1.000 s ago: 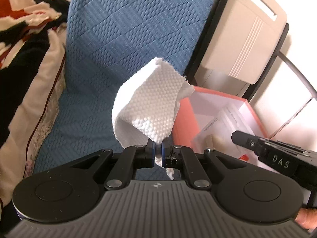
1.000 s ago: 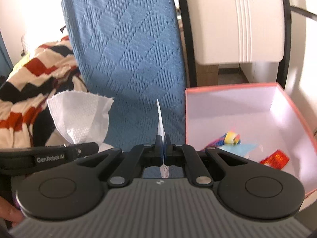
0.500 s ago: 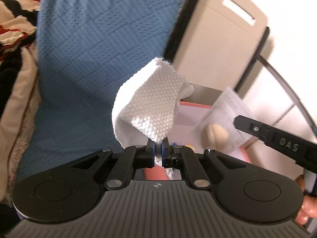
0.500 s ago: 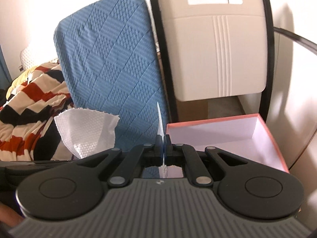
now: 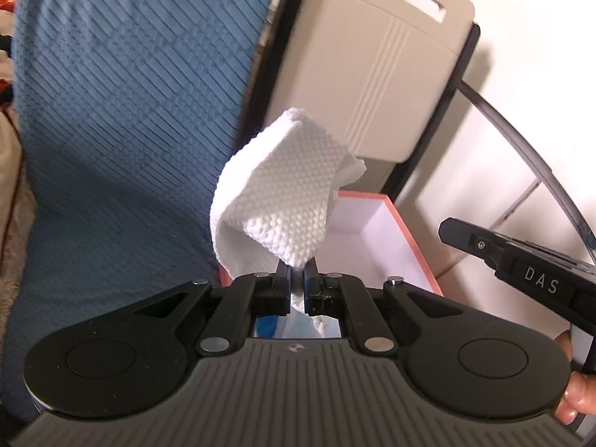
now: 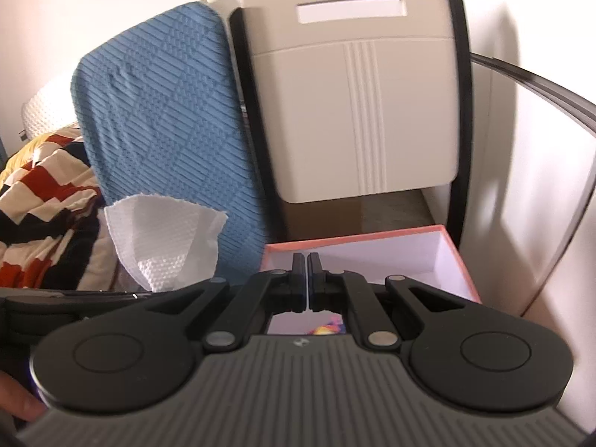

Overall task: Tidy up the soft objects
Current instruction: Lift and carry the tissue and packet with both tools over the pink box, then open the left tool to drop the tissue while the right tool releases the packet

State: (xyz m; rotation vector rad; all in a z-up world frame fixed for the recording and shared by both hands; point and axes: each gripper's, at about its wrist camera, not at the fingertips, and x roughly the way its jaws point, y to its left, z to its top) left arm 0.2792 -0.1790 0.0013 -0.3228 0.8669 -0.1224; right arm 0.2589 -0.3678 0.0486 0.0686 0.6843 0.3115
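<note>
A white embossed paper towel point(image 5: 283, 201) stands up, folded, from my left gripper point(image 5: 297, 279), which is shut on its lower corner. It hangs just left of an open pink box point(image 5: 404, 231) with a white inside. In the right wrist view the same towel point(image 6: 164, 238) shows at the left. My right gripper point(image 6: 308, 264) is shut above the near side of the pink box point(image 6: 372, 239), and nothing sticks out of its jaws. Its black finger point(image 5: 484, 246) shows in the left wrist view with a bare tip.
A blue quilted cushion point(image 6: 160, 111) leans upright beside a beige chair back point(image 6: 354, 93) with a black frame. A striped red, black and cream blanket point(image 6: 44, 193) lies at the left. Small colourful items point(image 6: 327, 329) lie in the box. White wall at the right.
Both grippers rose and drew back, so the box sank in view and the chair back came into sight. The thin packet seen in the right jaws earlier no longer shows.
</note>
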